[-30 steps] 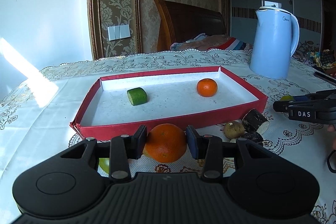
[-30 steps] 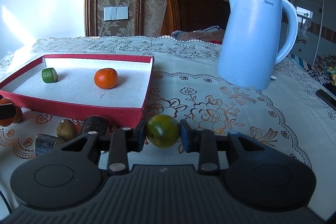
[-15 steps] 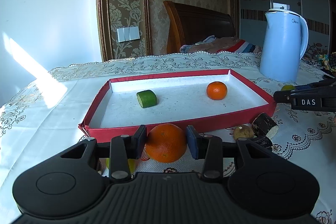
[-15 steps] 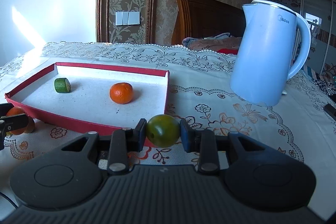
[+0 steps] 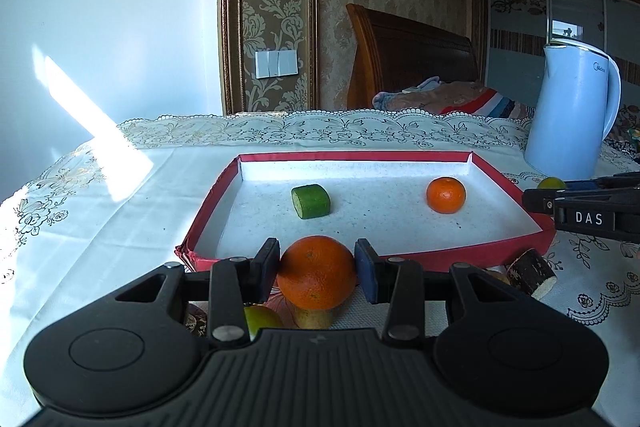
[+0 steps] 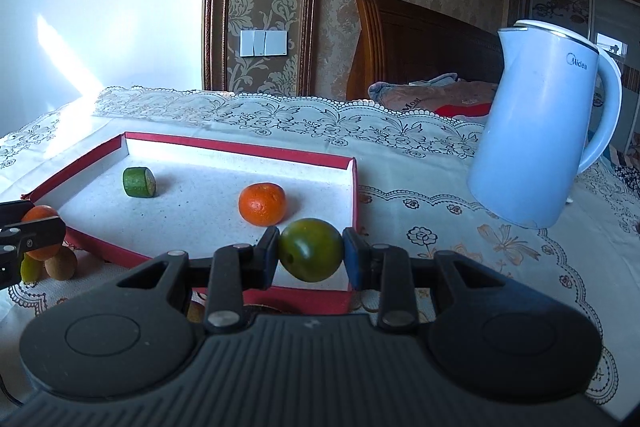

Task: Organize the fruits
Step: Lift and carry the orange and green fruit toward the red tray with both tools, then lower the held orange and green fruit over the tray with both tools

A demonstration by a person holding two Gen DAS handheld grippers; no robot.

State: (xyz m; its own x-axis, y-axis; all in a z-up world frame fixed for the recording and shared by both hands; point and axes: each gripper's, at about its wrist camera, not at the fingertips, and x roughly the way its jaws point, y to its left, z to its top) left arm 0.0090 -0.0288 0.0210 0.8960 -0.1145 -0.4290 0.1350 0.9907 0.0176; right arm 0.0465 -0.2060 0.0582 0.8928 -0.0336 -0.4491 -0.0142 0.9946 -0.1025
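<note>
In the left wrist view, the left gripper point(image 5: 317, 271) is seen with its jaws clamped on a large orange point(image 5: 317, 273), which is held off the worktop point(image 5: 100, 227) just in front of the near wall of the red tray point(image 5: 400, 261). Inside the tray, a cut green piece point(image 5: 311, 201) lies toward the left and a small mandarin point(image 5: 446, 195) toward the right, the two well apart. Below the held orange, a yellow-green fruit point(image 5: 260, 319) and a brownish fruit point(image 5: 314, 318) are partly hidden by the gripper body. A dark cut piece with a pale end point(image 5: 532, 273) rests on the lace cloth beside the tray's near right corner. The right gripper point(image 5: 540, 193) enters from the right edge, and a pale blue kettle point(image 5: 572, 115) stands behind it. In the right wrist view, the right gripper point(image 6: 311, 255) is shown with its jaws closed on a dark green round fruit point(image 6: 311, 250), which is held over the near right corner of the red tray point(image 6: 240, 149). The mandarin point(image 6: 262, 203) sits just behind it and the green piece point(image 6: 139, 181) farther left. At the left edge, the left gripper point(image 6: 24, 231) is seen with the orange point(image 6: 38, 214), above a brown fruit point(image 6: 62, 263). The kettle point(image 6: 536, 131) stands on the cloth to the right, apart from the tray.
</note>
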